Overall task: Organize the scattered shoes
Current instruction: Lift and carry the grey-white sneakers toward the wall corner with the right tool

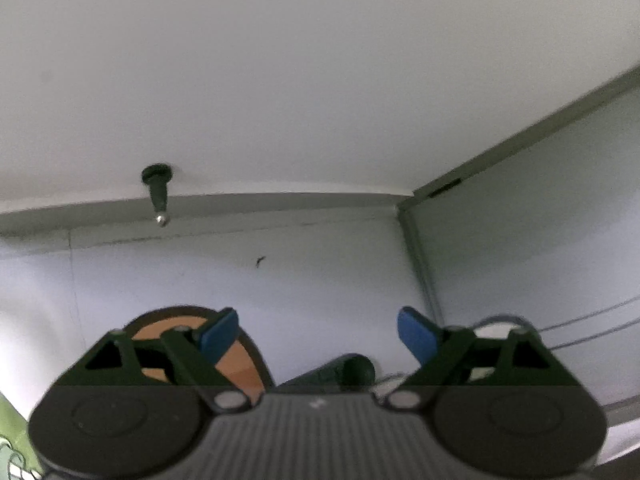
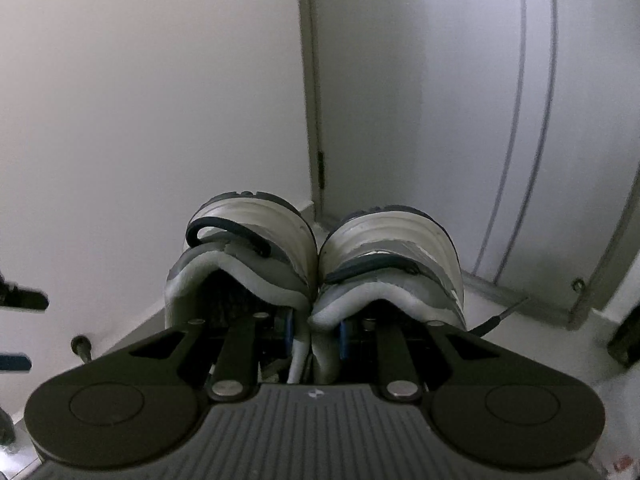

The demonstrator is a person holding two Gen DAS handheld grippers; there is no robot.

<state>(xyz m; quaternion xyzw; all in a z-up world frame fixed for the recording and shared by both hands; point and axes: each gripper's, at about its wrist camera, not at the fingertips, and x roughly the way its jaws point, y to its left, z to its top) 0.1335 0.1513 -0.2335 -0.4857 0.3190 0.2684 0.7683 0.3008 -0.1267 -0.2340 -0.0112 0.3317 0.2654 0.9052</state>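
Room: white wall (image 1: 280, 80) meeting a pale floor (image 1: 240, 272), with a black wall-mounted door stop with a silver tip (image 1: 158, 192) sticking out just above the skirting. A white door (image 2: 500, 100) with two thin grey inlaid lines stands at the corner right of the stop; its frame edge runs down to the floor.

Right gripper (image 2: 314, 334): jaws pinched narrow, blue pads clamping the inner collars of a pair of white-and-grey padded sneakers with dark blue heel loops (image 2: 316, 264), both held together side by side. The shoes are off the floor, in front of the door's corner. Heels and openings face the camera, so the long axis runs straight away from the gripper, toes toward the corner; toes are hidden.

Left gripper (image 1: 318, 334): jaws wide apart, nothing between the blue pads. Below it, well under the door stop, lies a flat orange-and-black oval sole (image 1: 236, 360) and beside that a dark rounded object (image 1: 344, 370), too blurred to identify.
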